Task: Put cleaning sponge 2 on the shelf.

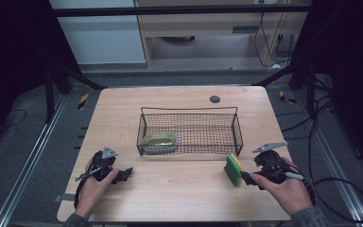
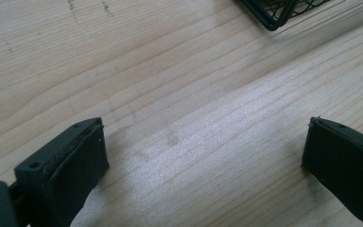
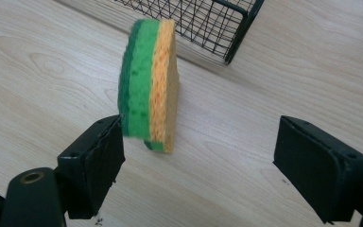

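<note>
sponge [image 1: 234,170], green scrub layer on yellow foam, stands on its edge at the lower right of the high view, just in front of the wire basket's [image 1: 191,111] right front corner. in the right gripper view i see the sponge [image 3: 149,82] upright, nearer my left jaw; whether it touches that pad i can't quite tell. my right gripper [image 1: 247,178] has its jaws spread wide around it and grips nothing. my left gripper [image 1: 126,173] sits at the lower left of the high view, its jaws also wide apart over bare wood.

the table [image 1: 179,189] is pale wood with clear grain, and a small dark round disc [image 1: 214,99] lies near its far edge. inside the basket, toward its left end, rests a grey dish [image 1: 159,142] with something yellowish in it. around the table the room is dim: dark frame legs, grey floor, cables [image 1: 312,137] trailing at the right, and a light cabinet [image 1: 208,28] at the top centre.
</note>
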A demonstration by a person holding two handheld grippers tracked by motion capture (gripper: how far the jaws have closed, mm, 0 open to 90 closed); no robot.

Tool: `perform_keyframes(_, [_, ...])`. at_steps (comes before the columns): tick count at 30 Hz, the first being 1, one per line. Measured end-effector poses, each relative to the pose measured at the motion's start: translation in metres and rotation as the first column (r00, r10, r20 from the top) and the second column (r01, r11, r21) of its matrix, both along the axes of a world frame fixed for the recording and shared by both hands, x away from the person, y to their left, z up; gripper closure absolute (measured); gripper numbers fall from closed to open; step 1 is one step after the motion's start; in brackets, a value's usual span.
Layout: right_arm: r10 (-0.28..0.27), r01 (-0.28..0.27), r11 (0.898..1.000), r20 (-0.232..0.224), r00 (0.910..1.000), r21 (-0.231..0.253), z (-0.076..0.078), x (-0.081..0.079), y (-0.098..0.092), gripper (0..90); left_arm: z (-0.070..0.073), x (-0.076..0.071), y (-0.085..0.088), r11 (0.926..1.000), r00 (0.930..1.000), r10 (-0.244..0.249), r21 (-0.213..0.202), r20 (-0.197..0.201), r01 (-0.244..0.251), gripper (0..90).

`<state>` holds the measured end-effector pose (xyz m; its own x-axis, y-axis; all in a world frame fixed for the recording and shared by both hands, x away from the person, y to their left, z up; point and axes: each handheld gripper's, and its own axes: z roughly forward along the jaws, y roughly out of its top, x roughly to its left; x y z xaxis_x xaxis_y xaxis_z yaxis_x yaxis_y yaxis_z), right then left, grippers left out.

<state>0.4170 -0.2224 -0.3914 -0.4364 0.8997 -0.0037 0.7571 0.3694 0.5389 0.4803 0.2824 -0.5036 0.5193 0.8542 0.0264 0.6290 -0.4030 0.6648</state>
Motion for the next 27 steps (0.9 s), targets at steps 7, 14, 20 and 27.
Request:
perform_keyframes(7, [0.006,-0.006,1.0,-0.006,1.0,-0.003,0.0,0.01,0.008,20.6,-0.001,-0.001,0.0,1.0,0.9999,0.004,-0.009,0.016,-0.003,0.0])
perform_keyframes(14, [0.026,-0.025,1.0,-0.025,0.9994,0.004,-0.002,0.021,0.024,24.7,-0.002,-0.001,0.0,0.9998,0.9997,0.005,-0.018,0.024,-0.004,0.0])
perform_keyframes(20, [0.034,-0.034,0.999,-0.054,0.9979,-0.005,-0.008,0.031,0.035,28.4,-0.003,-0.001,0.001,0.9998,0.9997,0.002,-0.02,0.026,-0.002,0.0])
perform_keyframes(27, [0.037,-0.04,0.999,-0.091,0.9952,-0.025,-0.015,0.042,0.045,32.0,-0.003,0.0,0.001,0.9998,0.9996,0.001,-0.022,0.027,0.0,0.0])
